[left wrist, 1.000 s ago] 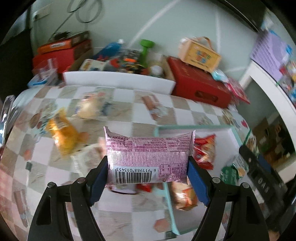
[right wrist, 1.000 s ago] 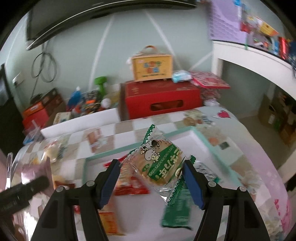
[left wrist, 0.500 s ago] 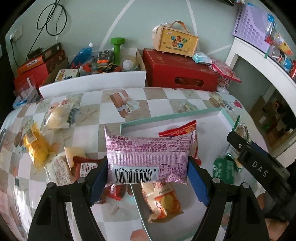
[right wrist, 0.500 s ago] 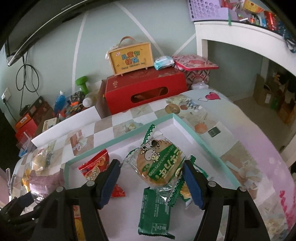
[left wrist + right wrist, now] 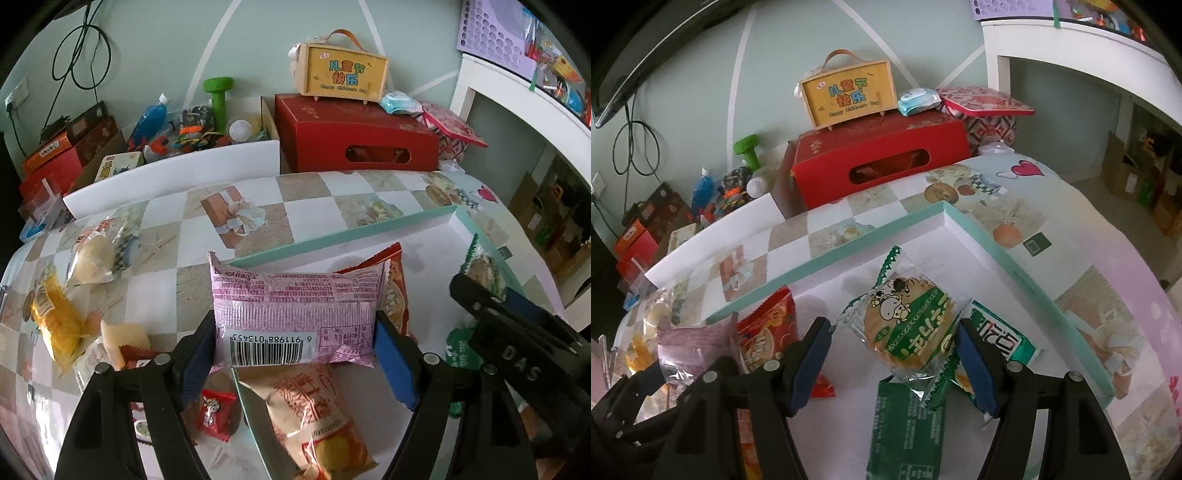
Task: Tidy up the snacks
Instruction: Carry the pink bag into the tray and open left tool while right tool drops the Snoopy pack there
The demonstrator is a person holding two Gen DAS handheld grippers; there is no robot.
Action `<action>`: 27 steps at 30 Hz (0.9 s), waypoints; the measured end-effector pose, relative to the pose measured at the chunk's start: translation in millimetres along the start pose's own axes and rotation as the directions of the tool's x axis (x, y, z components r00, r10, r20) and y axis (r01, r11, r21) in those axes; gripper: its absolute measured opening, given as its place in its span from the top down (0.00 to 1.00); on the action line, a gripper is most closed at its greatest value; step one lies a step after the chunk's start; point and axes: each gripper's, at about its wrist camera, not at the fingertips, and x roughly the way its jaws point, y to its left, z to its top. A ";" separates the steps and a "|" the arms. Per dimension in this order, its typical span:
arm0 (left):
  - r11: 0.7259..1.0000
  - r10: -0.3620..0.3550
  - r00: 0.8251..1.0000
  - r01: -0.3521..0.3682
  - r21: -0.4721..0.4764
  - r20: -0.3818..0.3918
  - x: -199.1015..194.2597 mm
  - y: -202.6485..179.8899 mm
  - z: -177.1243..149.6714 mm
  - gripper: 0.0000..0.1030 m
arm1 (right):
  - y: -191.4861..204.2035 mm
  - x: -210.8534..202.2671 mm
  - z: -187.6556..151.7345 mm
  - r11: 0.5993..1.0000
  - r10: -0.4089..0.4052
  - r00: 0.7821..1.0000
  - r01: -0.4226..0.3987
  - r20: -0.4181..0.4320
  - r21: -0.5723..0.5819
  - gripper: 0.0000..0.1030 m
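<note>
Left gripper (image 5: 295, 332) clamps our pink packet (image 5: 295, 306) over the tray (image 5: 343, 236) edge; right gripper (image 5: 894, 354) grips the green biscuit pack (image 5: 908, 332) at 3 o'clock, likely for dropping in.

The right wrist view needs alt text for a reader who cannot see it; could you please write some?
The right gripper holds a clear-wrapped round biscuit packet over a white tray with a teal rim. Green and red snack packets lie in the tray below, and a red box stands beyond the checked tablecloth.
</note>
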 end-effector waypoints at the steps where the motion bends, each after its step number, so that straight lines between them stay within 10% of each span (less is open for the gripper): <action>1: 1.000 -0.002 1.000 0.002 -0.004 0.001 2.2 0.6 0.7 0.22 | -0.3 0.3 0.2 1.000 0.001 1.000 -0.001 -0.001 0.002 0.30; 27: 0.997 -0.038 0.999 0.040 -0.060 0.025 -11.9 11.7 12.7 0.11 | 5.1 -8.6 6.6 0.999 -0.043 0.999 0.043 -0.001 -0.017 0.23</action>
